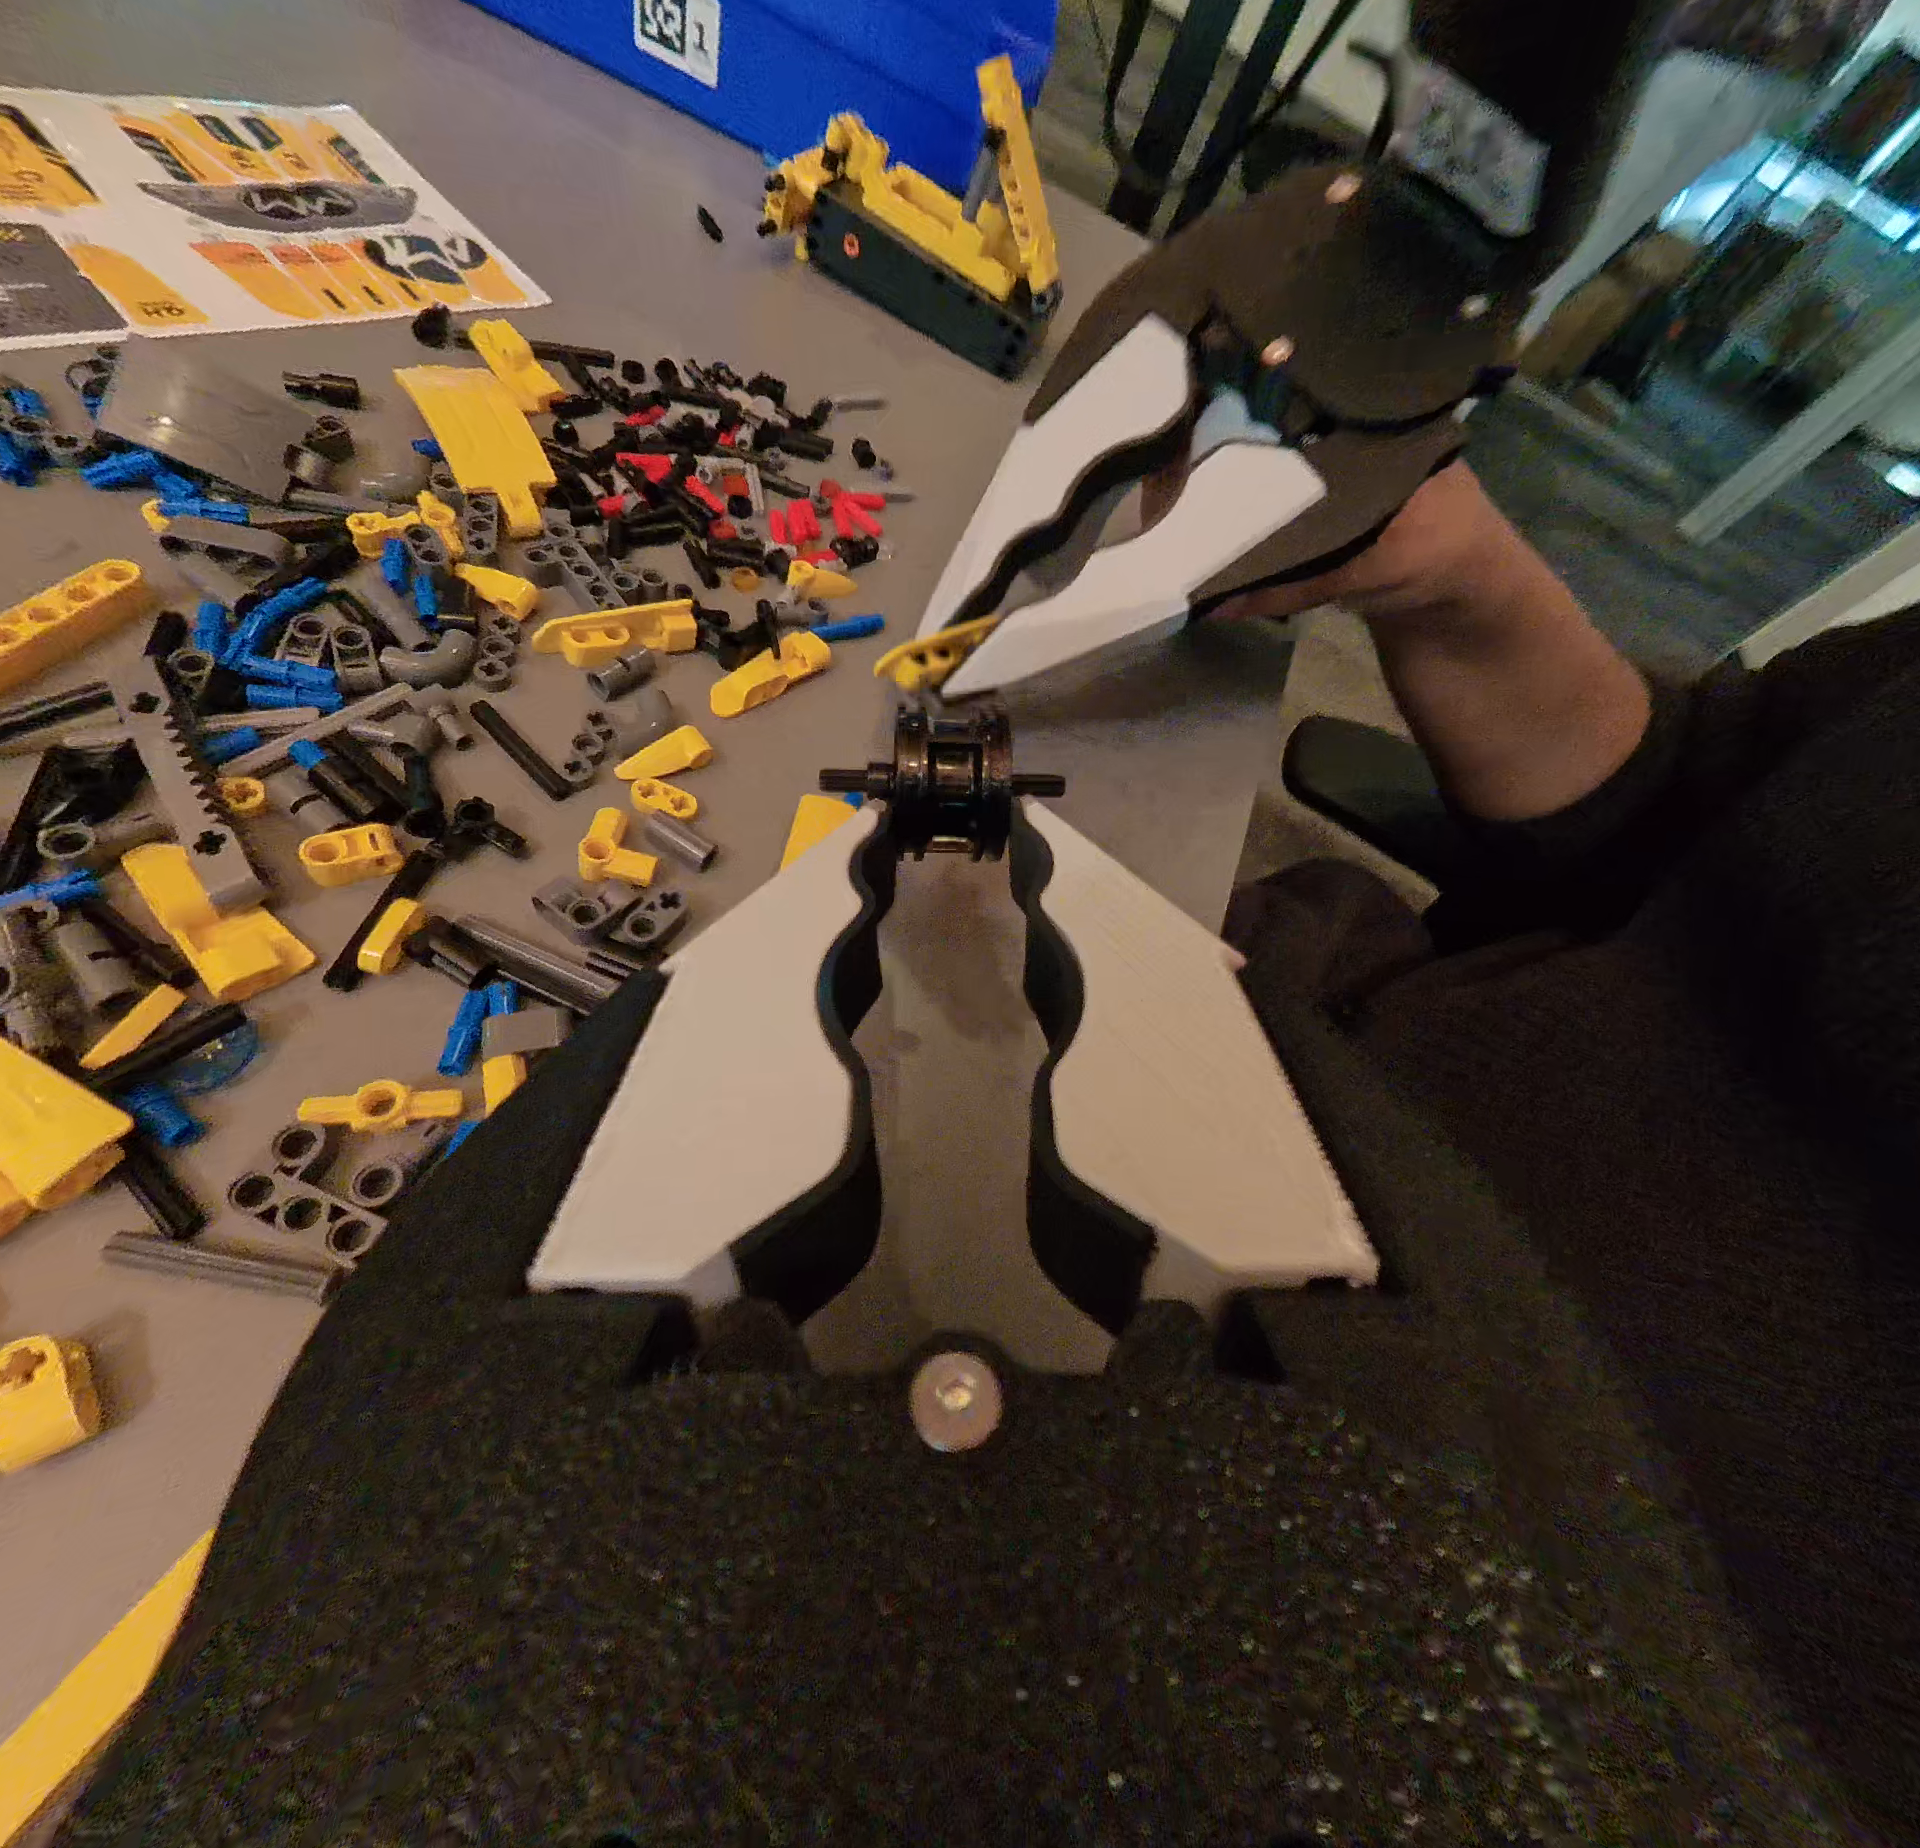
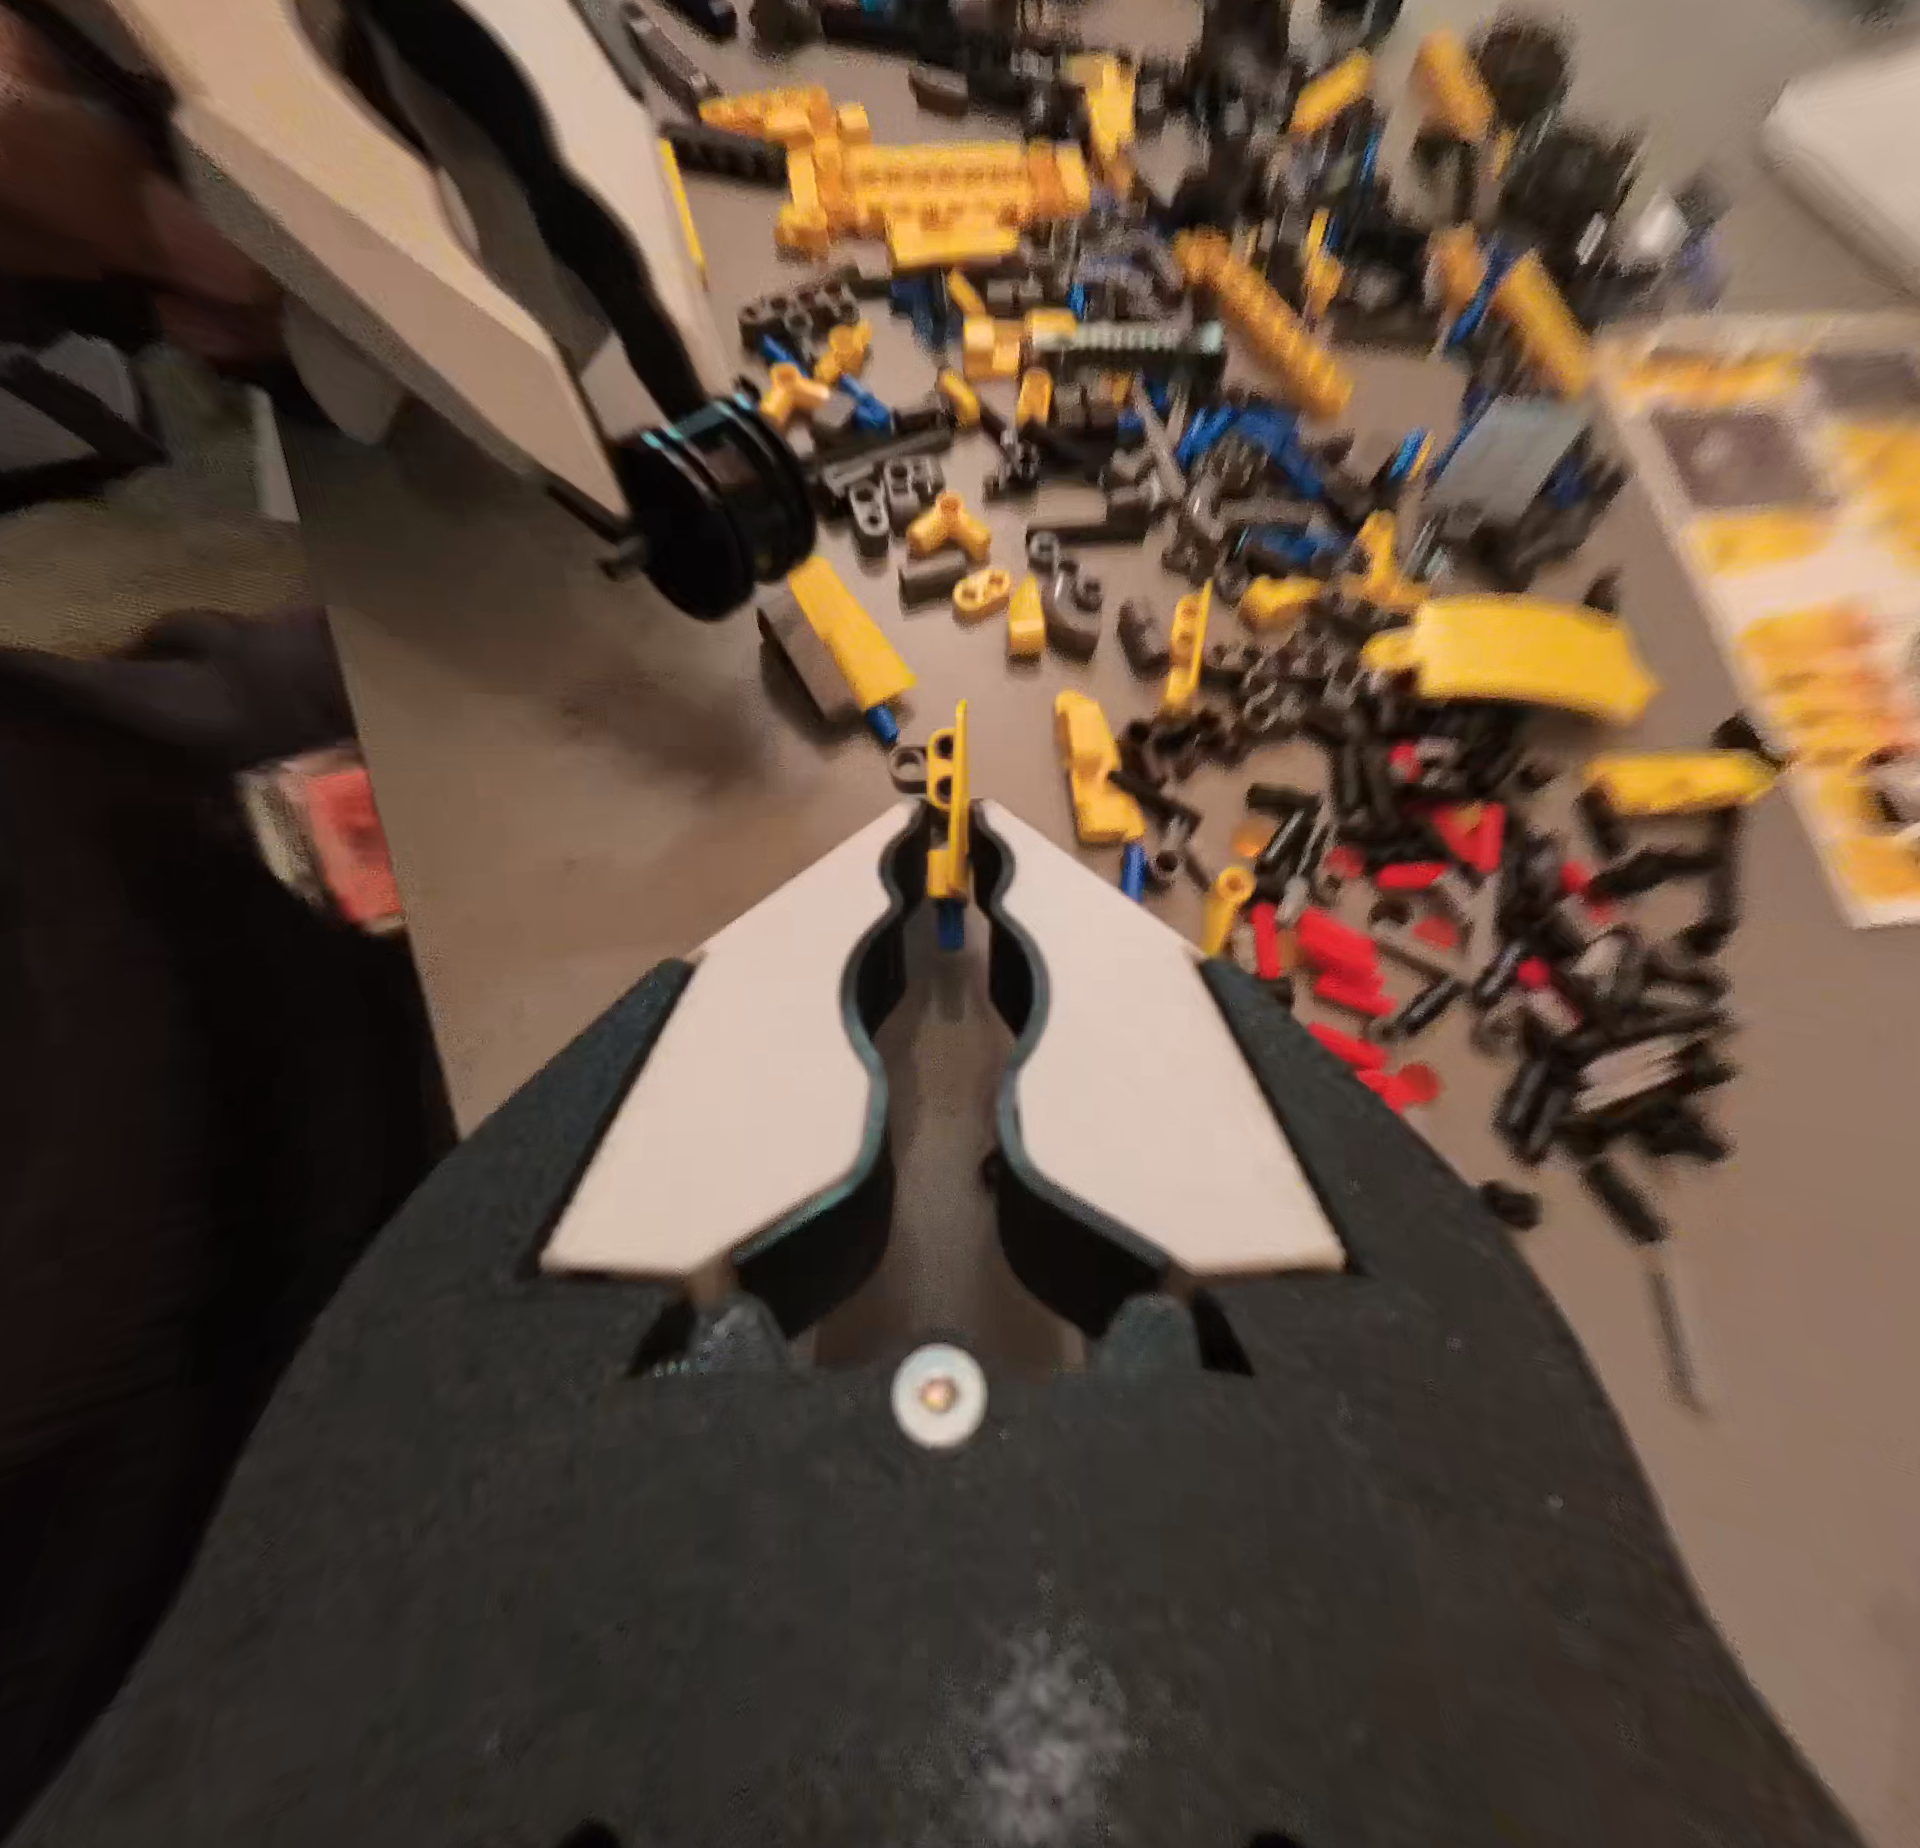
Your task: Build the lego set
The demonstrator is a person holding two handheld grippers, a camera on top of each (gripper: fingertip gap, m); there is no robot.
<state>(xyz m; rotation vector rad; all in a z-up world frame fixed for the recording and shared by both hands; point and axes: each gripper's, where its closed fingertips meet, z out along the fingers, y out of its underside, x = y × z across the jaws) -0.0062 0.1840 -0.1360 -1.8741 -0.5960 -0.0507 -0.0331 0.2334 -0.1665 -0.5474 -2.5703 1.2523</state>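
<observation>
Left wrist view: black spool pinched between left claw tips.

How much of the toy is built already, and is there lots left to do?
Done: one yellow and black built chunk stands by the blue box. In hand: the left gripper is shut on a black spool piece, and the right gripper is shut on a small yellow piece, held close together. Left: lots, since a big pile of loose pieces covers the table.

Black spool, yellow piece
</observation>
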